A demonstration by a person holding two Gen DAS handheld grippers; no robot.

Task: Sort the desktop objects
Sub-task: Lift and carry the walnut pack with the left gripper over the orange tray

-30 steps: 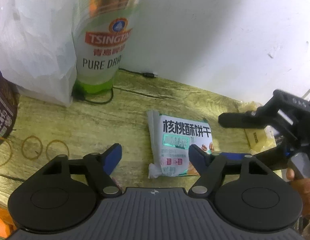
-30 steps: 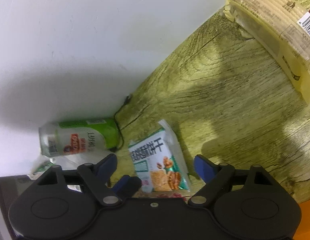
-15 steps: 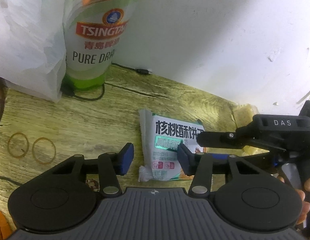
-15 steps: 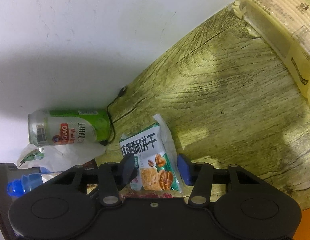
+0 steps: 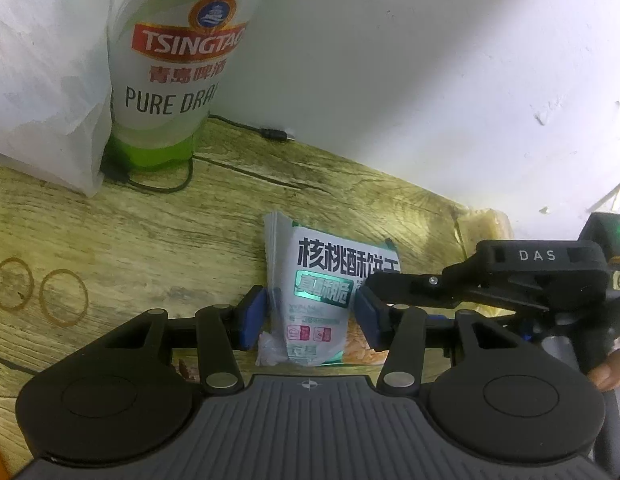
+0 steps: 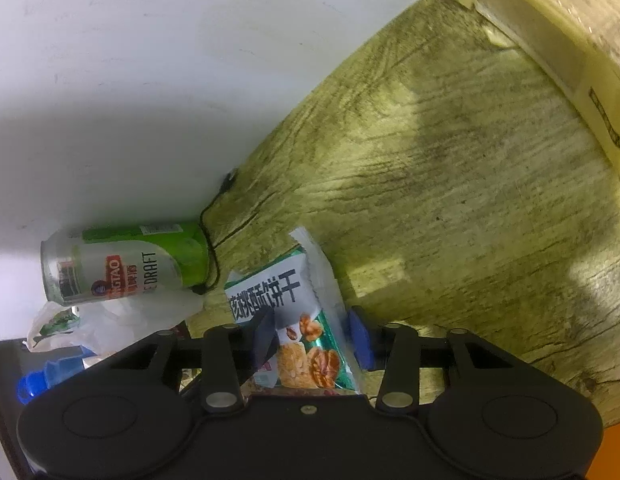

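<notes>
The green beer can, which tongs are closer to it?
Left, though neither touches it. The beer can stands just ahead and left of the left tongs. The right tongs reach in from the far side of the cookie packet both straddle.

Quick count from where I'm holding these things: one walnut cookie packet, one Tsingtao beer can at the upper left of the left view, one white plastic bag beside it, and one thin black cable along the wall. Two rubber bands sit side by side at the left edge. One blue bottle cap shows at the lower left of the right view, plus one yellowish wrapped package at the upper right.
</notes>
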